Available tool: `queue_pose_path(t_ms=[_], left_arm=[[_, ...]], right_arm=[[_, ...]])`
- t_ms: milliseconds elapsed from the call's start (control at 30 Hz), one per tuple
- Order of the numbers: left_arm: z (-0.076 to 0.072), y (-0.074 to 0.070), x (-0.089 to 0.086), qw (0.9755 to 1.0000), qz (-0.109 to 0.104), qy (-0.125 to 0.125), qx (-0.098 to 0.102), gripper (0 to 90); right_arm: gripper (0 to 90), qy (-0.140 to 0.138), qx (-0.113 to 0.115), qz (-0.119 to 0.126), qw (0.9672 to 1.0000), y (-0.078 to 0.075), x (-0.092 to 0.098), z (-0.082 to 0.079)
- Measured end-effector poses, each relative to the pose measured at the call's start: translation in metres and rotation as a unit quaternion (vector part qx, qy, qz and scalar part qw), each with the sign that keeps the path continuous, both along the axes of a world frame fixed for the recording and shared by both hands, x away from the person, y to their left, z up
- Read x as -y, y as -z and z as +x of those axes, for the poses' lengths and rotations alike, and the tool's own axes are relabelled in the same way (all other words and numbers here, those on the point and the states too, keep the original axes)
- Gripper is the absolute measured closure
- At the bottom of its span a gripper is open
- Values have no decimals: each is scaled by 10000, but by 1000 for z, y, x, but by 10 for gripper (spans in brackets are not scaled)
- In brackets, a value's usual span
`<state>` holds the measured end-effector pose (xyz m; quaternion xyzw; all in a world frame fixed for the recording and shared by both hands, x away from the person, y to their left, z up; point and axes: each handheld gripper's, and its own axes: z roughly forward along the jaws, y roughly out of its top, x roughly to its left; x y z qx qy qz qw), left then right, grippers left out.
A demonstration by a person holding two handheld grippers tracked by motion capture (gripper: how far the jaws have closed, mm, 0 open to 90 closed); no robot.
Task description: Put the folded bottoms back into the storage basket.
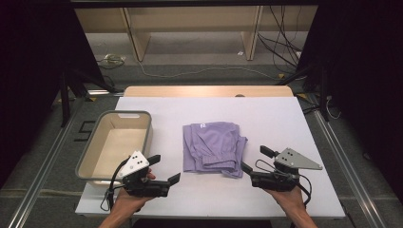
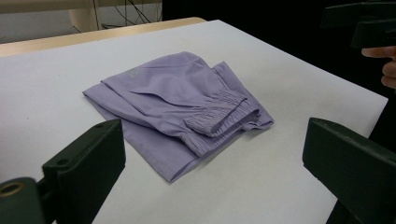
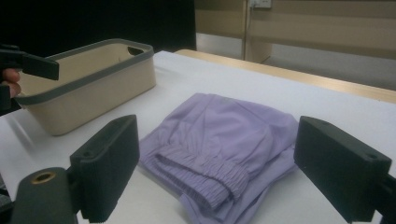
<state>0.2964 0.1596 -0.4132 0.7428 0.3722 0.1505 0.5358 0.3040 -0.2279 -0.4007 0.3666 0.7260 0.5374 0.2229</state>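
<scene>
Beige bin (image 1: 93, 159) with a grey rim sits on the white table (image 1: 266, 114), left side. Behind the table there's a wooden shelf (image 1: 190, 21) and cables (image 1: 280, 42) lying on the floor.

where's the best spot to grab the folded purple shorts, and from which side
Probably the near edge of the folded purple shorts, where the gathered elastic waistband makes the thickest stack of layers. Come in low from the person's side: each open hand-held gripper, left and right, could pinch a near corner, so the fold stays together.
</scene>
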Motion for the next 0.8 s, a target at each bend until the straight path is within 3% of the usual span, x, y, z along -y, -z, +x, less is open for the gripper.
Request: queue_pose_path(t_ms=[800], left_arm=[[5,2,4,9999,28,-44,-154,56]], right_arm=[[153,97,84,12,9999,-4,4,5]])
